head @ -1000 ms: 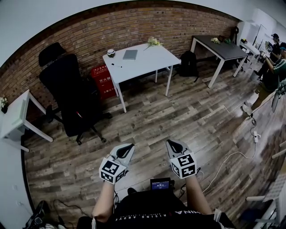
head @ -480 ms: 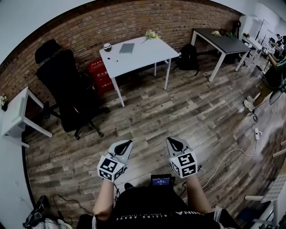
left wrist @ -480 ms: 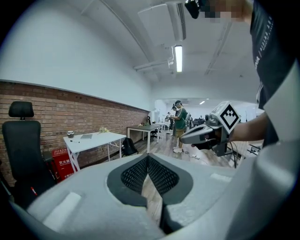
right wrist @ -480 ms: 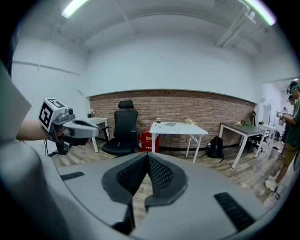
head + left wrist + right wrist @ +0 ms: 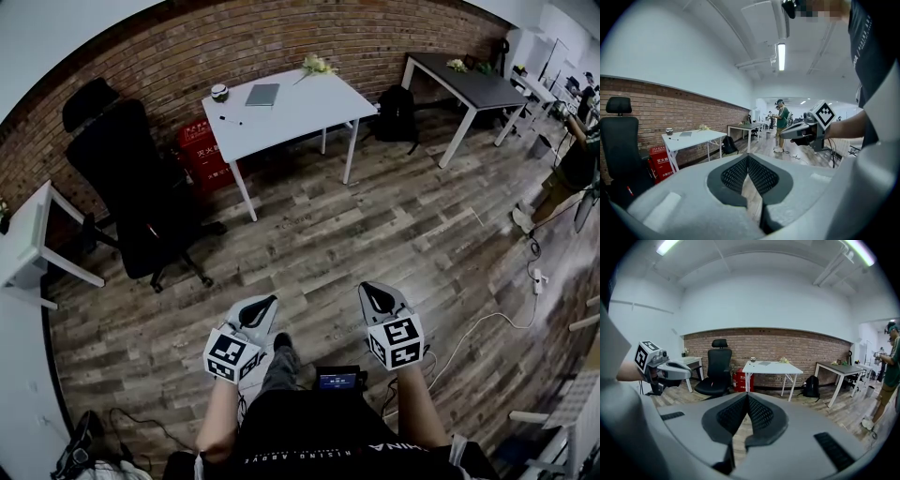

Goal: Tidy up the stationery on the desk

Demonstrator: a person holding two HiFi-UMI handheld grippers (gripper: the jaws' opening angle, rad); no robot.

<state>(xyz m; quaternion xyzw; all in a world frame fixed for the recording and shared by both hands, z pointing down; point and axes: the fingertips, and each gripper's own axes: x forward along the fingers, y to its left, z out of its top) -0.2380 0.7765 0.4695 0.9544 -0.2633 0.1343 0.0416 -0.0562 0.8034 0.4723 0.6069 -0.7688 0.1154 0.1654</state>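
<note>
White desk (image 5: 305,111): a grey notebook (image 5: 262,94) lies flat near the far edge; a dark pen (image 5: 228,120) lies apart, near the left edge.

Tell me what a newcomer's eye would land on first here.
Low in the head view, the left gripper and right gripper point ahead side by side, fingers shut on nothing. Farther off, a white desk stands against the brick wall with a grey notebook on top. A black office chair sits to the desk's left.
</note>
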